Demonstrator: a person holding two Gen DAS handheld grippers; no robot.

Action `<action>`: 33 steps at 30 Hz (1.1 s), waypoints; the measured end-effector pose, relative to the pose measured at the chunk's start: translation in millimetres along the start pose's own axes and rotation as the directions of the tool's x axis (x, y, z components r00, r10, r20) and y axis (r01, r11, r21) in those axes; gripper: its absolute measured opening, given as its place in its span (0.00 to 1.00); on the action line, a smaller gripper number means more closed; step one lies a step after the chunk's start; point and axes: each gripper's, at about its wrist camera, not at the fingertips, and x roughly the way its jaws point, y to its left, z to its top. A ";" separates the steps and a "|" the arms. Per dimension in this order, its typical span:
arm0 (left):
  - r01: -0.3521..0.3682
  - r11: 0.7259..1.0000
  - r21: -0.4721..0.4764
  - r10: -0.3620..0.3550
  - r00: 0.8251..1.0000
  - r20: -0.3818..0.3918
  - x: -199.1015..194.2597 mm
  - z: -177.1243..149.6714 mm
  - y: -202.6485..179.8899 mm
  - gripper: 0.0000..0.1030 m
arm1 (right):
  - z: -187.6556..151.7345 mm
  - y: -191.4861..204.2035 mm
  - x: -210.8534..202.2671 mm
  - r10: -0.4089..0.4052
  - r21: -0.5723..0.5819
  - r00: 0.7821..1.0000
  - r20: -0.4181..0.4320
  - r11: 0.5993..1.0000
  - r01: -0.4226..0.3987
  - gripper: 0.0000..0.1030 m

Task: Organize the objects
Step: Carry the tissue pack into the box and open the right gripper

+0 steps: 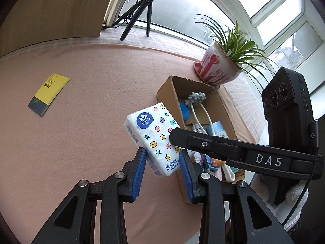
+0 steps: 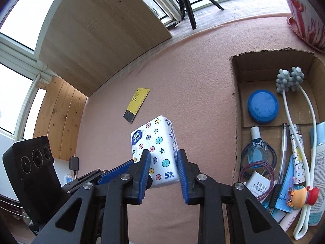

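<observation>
The tissue pack (image 2: 156,152), white with coloured dots and stars, is held clear of the pink-covered desk (image 2: 182,65), tilted, just beside the left wall of the cardboard box (image 2: 235,109). It is clamped from two sides. The blue pads of the right gripper (image 2: 163,169) are pressed on its lower end, the jaws set narrow. The left gripper (image 1: 163,165) is closed on the same pack in the same way, as seen in the left wrist view, where the pack (image 1: 154,136) partly overlaps the box (image 1: 164,93) edge.

Inside the box the following are stored: a blue round tin (image 2: 262,106), a grey knobbed massager (image 2: 289,79) on white cords, a small bottle (image 2: 256,142), hair ties (image 2: 258,166) and a white charger (image 2: 258,185).

A yellow ruler card (image 2: 136,104) lies flat on the desk, well apart from the box, toward the wooden panel (image 2: 105,32). A potted plant (image 1: 223,61) stands at the far edge just behind the box, and a tripod (image 1: 142,14) stands on the window sill.
</observation>
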 end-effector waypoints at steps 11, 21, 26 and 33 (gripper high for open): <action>0.061 0.989 0.137 -0.050 0.995 -0.083 37.8 -13.9 -72.0 0.34 | -27.6 -59.5 -61.2 -0.075 0.116 0.993 0.093 0.991 0.064 0.24; 0.065 0.976 0.208 -0.041 0.992 -0.119 55.0 -21.3 -102.7 0.34 | -43.2 -88.2 -82.7 -0.119 0.164 0.985 0.121 0.981 0.099 0.24; 0.053 0.973 0.224 -0.026 0.992 -0.120 61.1 -19.6 -109.9 0.34 | -47.3 -92.8 -88.7 -0.131 0.163 0.983 0.127 0.980 0.110 0.24; 0.042 0.968 0.246 -0.013 0.993 -0.118 65.7 -18.2 -117.6 0.34 | -51.6 -94.9 -93.9 -0.137 0.163 0.982 0.132 0.980 0.115 0.24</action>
